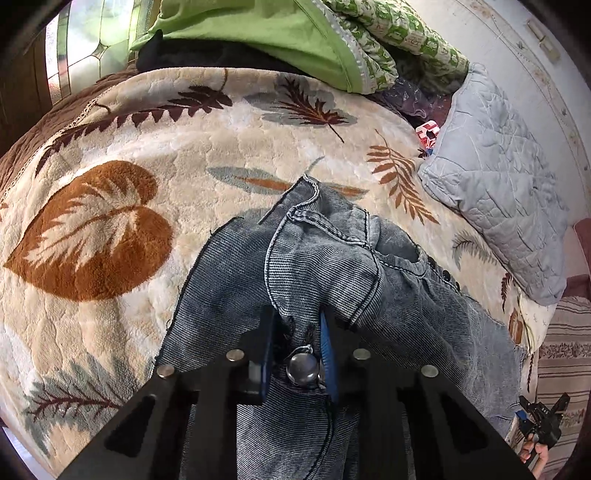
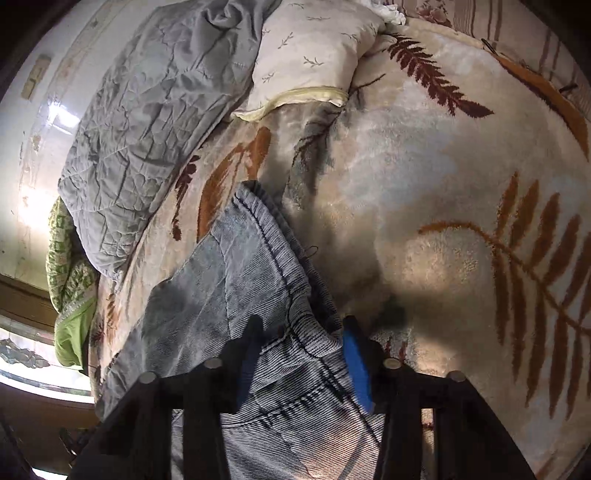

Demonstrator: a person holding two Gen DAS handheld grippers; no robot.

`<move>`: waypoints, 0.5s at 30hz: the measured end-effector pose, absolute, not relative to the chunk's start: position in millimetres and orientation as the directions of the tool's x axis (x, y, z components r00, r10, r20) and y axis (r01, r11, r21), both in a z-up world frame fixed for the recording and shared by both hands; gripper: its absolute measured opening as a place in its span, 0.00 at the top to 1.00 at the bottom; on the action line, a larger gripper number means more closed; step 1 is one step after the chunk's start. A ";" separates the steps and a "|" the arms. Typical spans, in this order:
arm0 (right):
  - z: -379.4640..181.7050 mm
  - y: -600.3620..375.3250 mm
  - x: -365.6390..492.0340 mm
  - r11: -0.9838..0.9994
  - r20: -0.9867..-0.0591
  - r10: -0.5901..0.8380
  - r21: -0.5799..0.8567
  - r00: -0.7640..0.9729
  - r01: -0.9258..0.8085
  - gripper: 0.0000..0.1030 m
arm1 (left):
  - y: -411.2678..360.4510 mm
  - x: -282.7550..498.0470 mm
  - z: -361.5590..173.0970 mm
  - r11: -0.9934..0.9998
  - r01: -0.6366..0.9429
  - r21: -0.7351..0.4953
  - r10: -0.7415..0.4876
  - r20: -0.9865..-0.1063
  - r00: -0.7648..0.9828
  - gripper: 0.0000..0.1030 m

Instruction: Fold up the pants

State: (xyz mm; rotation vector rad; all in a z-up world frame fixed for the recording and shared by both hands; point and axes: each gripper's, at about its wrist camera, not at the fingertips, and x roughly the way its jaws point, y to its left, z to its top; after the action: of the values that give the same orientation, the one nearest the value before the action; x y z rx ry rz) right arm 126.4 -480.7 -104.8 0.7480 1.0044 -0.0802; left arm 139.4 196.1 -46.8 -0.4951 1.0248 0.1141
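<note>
On the bed: a two-handed grip on a pair of grey-blue denim pants (image 1: 332, 266), at the start of the fold.

Left claw (image 1: 297, 332): closed narrowly on the bunched waistband right at the metal button (image 1: 303, 365), blue pads pressing the cloth from both sides.

Right claw (image 2: 301, 347): pinched onto a stitched, gathered edge of the same pants, cloth filling the gap between its blue pads; which part of the garment that edge belongs to cannot be told from here.

Pants, position: draped from both claws toward 12 o'clock in each wrist view, the far end lying crumpled on the leaf-patterned blanket (image 1: 110, 221), not yet flat.

Handling: likely soft but weighty; thick ribbed denim that sags and creases under its own weight, unlikely to slip from rubbery pads, nothing fragile except the button snagging.

Best hold: probably the waistband corners or side seams, where doubled stitching gives a firm, non-stretching purchase.

Surroundings: a grey quilted pillow (image 1: 495, 177) at 2 o'clock in the left view, well apart from the pants; green bedding (image 1: 258, 33) at 12 o'clock; the person's other handheld unit glimpsed at 4 o'clock.
</note>
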 end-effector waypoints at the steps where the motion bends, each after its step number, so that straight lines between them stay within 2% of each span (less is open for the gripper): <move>1: -101.1 -477.1 128.3 0.781 -0.799 0.243 0.497 0.550 0.378 0.75 | 192.5 139.1 -42.1 0.899 -0.310 -0.309 -0.104 -0.838 0.535 0.84; 3: -85.3 -471.0 125.8 0.833 -0.799 0.180 0.434 0.574 0.343 0.85 | 182.4 135.9 -29.0 0.926 -0.295 -0.233 -0.020 -0.814 0.580 0.86; 6: -58.4 -458.7 120.4 0.889 -0.772 0.065 0.332 0.632 0.314 0.85 | 170.3 132.2 -22.8 0.944 -0.294 -0.148 0.063 -0.795 0.603 0.89; 8: -69.5 -449.8 124.1 0.914 -0.806 0.039 0.267 0.591 0.304 0.85 | 165.7 140.6 -42.6 0.955 -0.285 -0.081 0.085 -0.847 0.525 0.86; 10: -104.4 -447.4 136.0 0.928 -0.892 0.068 0.221 0.448 0.299 0.75 | 176.7 140.8 -47.0 0.946 -0.300 -0.119 0.054 -0.859 0.509 0.75; 11: -101.2 -450.2 131.5 0.924 -0.871 0.069 0.240 0.487 0.298 0.73 | 182.9 138.3 -40.6 0.939 -0.305 -0.158 0.027 -0.852 0.523 0.71; 12: -93.7 -453.5 127.5 0.919 -0.861 0.059 0.244 0.505 0.309 0.56 | 188.6 136.7 -33.0 0.933 -0.304 -0.192 0.004 -0.839 0.544 0.61; 13: -85.2 -458.0 124.5 0.910 -0.847 0.057 0.262 0.529 0.320 0.30 | 193.3 136.0 -24.5 0.928 -0.301 -0.221 -0.010 -0.819 0.573 0.49; 15: -64.6 -466.3 123.0 0.895 -0.795 0.033 0.293 0.605 0.337 0.27 | 200.1 139.7 -9.3 0.920 -0.293 -0.261 -0.020 -0.778 0.628 0.33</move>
State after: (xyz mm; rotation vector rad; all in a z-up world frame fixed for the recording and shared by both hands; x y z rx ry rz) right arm 123.0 -466.3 -64.6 0.4436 0.9112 -0.1823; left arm 139.7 200.1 -9.3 -0.3842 0.8831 0.1606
